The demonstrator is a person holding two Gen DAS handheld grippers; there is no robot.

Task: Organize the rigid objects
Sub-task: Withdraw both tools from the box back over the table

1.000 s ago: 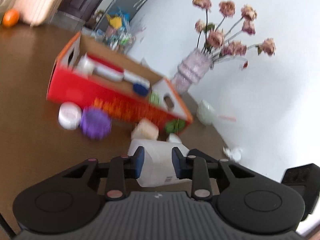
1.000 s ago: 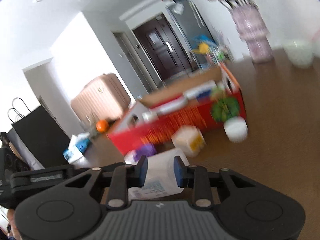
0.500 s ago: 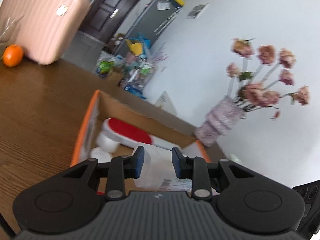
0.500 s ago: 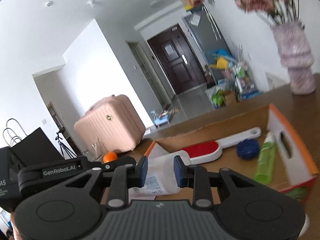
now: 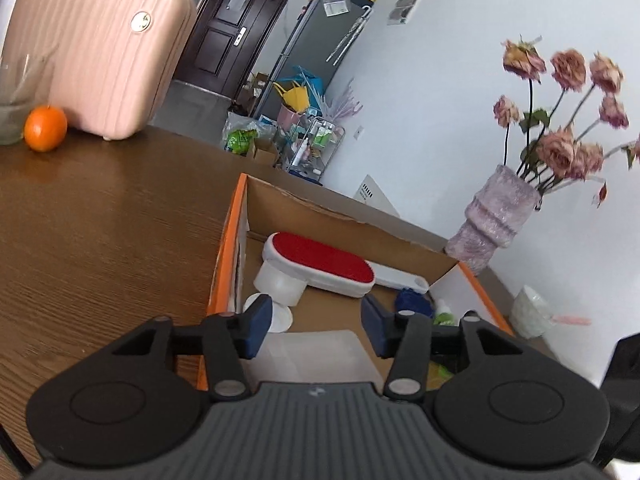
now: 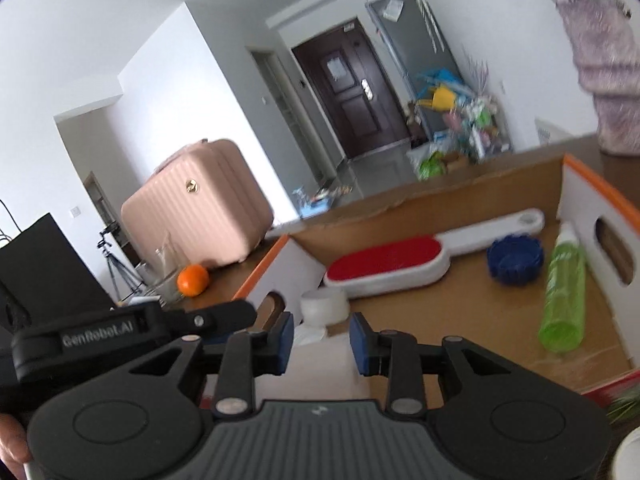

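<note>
Cardboard box [image 5: 352, 216] with orange edges sits on the brown wooden counter [image 5: 100, 216], and the task's things lie inside it. A translucent white plastic container [image 5: 316, 354] rests on the box floor at the near side; in the left wrist view the left hand-held gripper [image 5: 310, 322] hovers over it with its blue-padded fingers spread wide on either side, gripping nothing. Much of the container is hidden behind the gripper body, so its full shape cannot be made out. In the right wrist view the right hand-held gripper [image 6: 320, 340] also stands open and empty above the same pale container [image 6: 324, 364], which is blurred there.

Farther in lies a lint brush [image 5: 320, 262] with a red pad and white handle, its near end resting on a white round tub [image 5: 278, 282]. A blue jar lid [image 6: 515, 260] and a green bottle [image 6: 560, 292] lie toward the right end of the box; in the left view both are mostly hidden by the gripper's right finger.

Beyond the box, an orange [image 5: 45, 128] sits on the far left of the counter beside a pink suitcase [image 5: 96, 48]. A purple vase [image 5: 494, 216] of dried roses stands at the far right, cut off in the right view. A white cup [image 5: 530, 312] near the box's right end is hard to make out.
</note>
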